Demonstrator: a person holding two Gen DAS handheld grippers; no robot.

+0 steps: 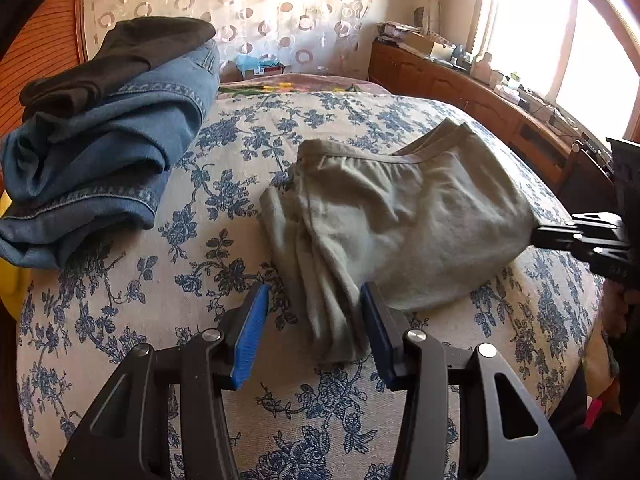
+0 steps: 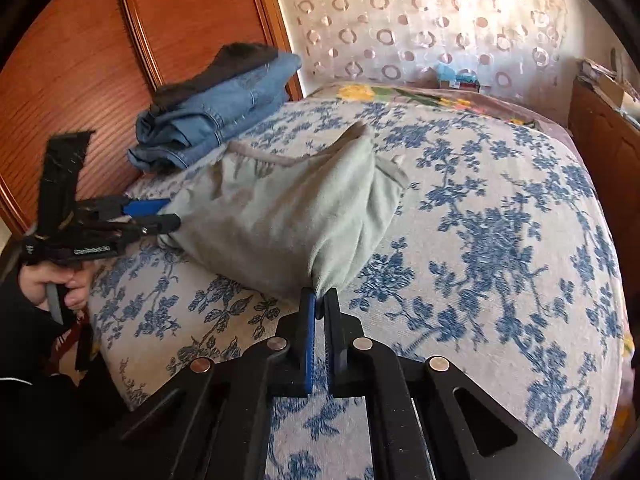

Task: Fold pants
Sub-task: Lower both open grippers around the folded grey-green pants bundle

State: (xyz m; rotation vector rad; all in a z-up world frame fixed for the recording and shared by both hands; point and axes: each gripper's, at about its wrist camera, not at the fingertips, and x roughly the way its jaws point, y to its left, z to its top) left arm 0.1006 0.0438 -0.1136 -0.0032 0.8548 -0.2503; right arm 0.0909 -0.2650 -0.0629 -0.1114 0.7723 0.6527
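pants: grey-green pair (image 1: 400, 216), on the floral bedspread (image 1: 224, 360), mid-bed, already doubled into a short bundle, waistband edge on the far side
left gripper: (image 1: 316, 312) jaws spread wide, bunched near fabric end lying between the blue pads (image 1: 250, 336); not pinching, pads apart from cloth on the left side
right gripper: (image 2: 320, 304) jaws nearly together, clamped on a corner of the pants, cloth pulled to a point and lifted slightly off the bed
cross-check: right wrist view shows the left gripper at the opposite end of the bundle, fingers parted; whether they touch cloth there is hard to tell, blurred
done: at least one fold looks in, legs tucked under/along the body
left: likely one more fold or a flatten; near end wrinkled, edges not squared
neighbours: folded jeans (image 1: 108, 152) with a dark garment (image 1: 120, 56) on top, near the wooden headboard (image 2: 80, 72), well apart from the pants
risk: single-corner hold may drag the bundle open
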